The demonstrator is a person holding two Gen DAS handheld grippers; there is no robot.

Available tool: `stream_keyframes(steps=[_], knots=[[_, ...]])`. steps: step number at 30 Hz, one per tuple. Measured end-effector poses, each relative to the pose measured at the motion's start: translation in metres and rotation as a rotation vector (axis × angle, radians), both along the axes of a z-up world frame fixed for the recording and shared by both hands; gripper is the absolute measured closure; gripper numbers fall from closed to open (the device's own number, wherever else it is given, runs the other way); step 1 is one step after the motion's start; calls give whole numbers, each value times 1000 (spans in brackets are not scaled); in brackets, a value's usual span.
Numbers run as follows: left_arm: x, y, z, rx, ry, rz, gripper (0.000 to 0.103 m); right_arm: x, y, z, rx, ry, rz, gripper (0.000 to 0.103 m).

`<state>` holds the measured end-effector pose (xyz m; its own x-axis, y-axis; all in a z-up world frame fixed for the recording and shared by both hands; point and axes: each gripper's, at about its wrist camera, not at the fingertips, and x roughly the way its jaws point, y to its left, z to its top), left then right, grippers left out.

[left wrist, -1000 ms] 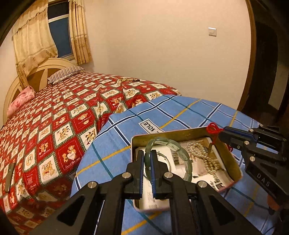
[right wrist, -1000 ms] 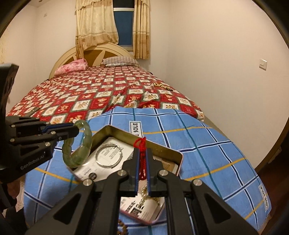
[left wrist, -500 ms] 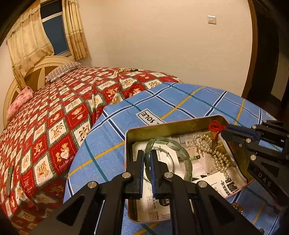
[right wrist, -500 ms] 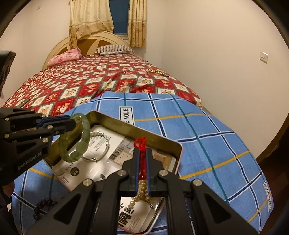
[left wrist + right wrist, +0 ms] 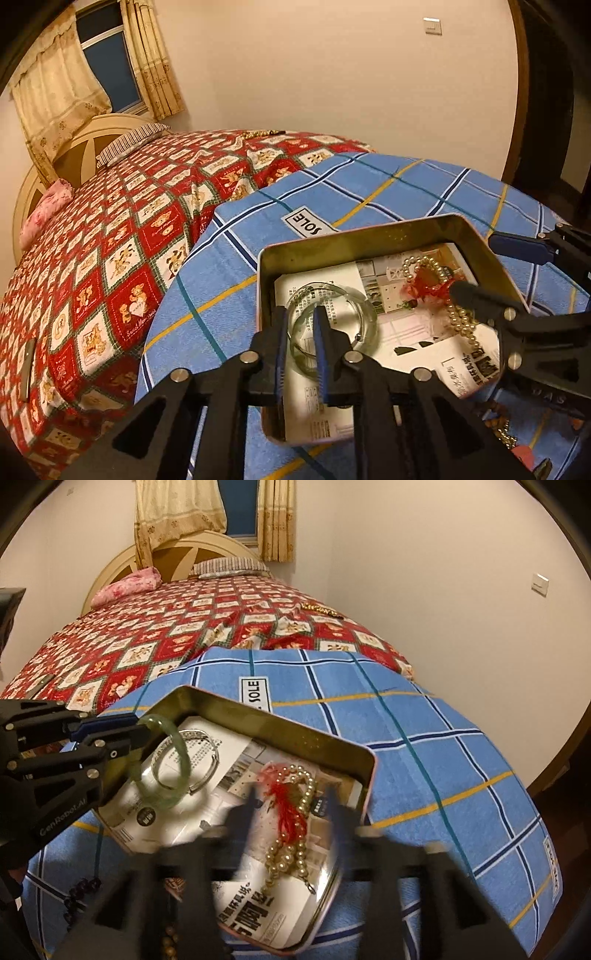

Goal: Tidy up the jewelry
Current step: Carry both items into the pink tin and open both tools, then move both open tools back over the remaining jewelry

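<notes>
The left gripper [image 5: 300, 325] pinches the green jade bangle [image 5: 168, 764] over the gold tin [image 5: 280, 734]. The right gripper [image 5: 291, 805] stands spread above the pearl necklace [image 5: 291, 834] lying inside.

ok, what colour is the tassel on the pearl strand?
Red tassel on the pearl strand, clearest in the right wrist view.

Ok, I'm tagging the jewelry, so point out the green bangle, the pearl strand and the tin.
green bangle [image 5: 183, 751], right wrist view, on its right arc.
pearl strand [image 5: 287, 856], right wrist view, on the lower beads.
tin [image 5: 354, 236], left wrist view, on its far wall.
</notes>
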<state>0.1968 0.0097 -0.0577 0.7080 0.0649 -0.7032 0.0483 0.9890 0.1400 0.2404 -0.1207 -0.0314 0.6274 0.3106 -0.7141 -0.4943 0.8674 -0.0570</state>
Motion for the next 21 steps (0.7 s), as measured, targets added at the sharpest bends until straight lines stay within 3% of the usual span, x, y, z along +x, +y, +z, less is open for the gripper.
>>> stream_keyframes(steps=[4, 5, 11, 21], knots=[[-15, 1, 11, 9, -42, 25, 41, -9, -2, 3, -3, -11, -2, 39], [-23, 2, 15, 11, -66, 27, 37, -11, -3, 5, -8, -13, -4, 39], [-73, 20, 15, 5, -46, 82, 37, -49, -25, 11, -28, -16, -22, 39], [-145, 24, -38, -21, 123, 167, 37, -144, -69, -7, -23, 95, -57, 39]])
